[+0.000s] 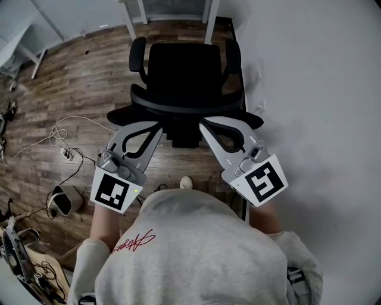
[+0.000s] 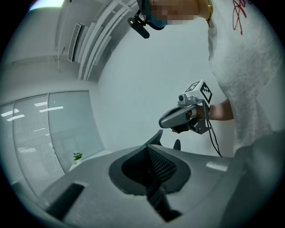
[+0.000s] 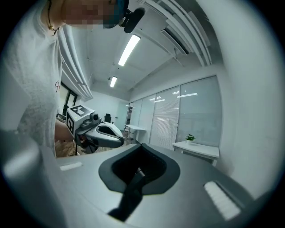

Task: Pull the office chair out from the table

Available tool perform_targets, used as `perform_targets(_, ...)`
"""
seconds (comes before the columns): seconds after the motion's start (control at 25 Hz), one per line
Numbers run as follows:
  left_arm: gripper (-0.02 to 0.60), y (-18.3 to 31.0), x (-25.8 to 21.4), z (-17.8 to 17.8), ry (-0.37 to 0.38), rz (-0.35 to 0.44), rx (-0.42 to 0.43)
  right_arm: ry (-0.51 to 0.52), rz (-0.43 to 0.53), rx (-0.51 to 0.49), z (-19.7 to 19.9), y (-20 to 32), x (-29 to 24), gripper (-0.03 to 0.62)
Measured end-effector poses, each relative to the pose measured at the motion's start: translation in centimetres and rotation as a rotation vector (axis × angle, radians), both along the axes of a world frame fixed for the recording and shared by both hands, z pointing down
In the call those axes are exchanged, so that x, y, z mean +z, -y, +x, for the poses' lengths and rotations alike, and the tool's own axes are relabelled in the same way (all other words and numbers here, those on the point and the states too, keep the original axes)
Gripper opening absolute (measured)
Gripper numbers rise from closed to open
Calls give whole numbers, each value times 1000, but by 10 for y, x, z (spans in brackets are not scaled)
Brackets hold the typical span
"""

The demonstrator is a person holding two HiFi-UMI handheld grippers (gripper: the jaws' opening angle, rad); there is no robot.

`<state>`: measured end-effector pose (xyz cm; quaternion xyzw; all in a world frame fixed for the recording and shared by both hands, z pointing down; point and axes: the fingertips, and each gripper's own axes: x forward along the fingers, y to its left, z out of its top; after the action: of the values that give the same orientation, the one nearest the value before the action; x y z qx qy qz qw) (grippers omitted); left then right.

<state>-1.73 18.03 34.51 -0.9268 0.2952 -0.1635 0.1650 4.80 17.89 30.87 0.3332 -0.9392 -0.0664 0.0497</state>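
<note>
Gripping the office chair [image 1: 184, 71] by its backrest rim [image 1: 181, 108]: left gripper [image 1: 156, 124] and right gripper [image 1: 205, 123] both clamped shut on it, one each side, likely for a straight, even pull. Chair sits just beside the table [image 1: 209, 18], seat facing it.

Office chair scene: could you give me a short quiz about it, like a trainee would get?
1. True or false: the office chair stands on carpet.
2. Which part of the chair do the left claw and right claw meet? A seat cushion; B backrest; C wheels.
3. Fill in: both claws are ___ (open or shut).
Key: 1 false, it is a wooden floor; 2 B; 3 shut.
</note>
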Motion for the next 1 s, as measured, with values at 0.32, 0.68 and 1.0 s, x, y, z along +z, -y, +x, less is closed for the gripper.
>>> perform_targets(0.32, 3, -1, 0, 3, 6, 1, -2, 0, -17, 45, 12, 3, 0, 2)
perform_targets(0.68, 3, 0, -1, 6, -4, 7, -2, -34, -32, 75, 22, 4, 7, 0)
perform_targets(1.0, 3, 1, 2, 11, 1, 5, 5, 1, 8, 71, 20, 8, 0, 0)
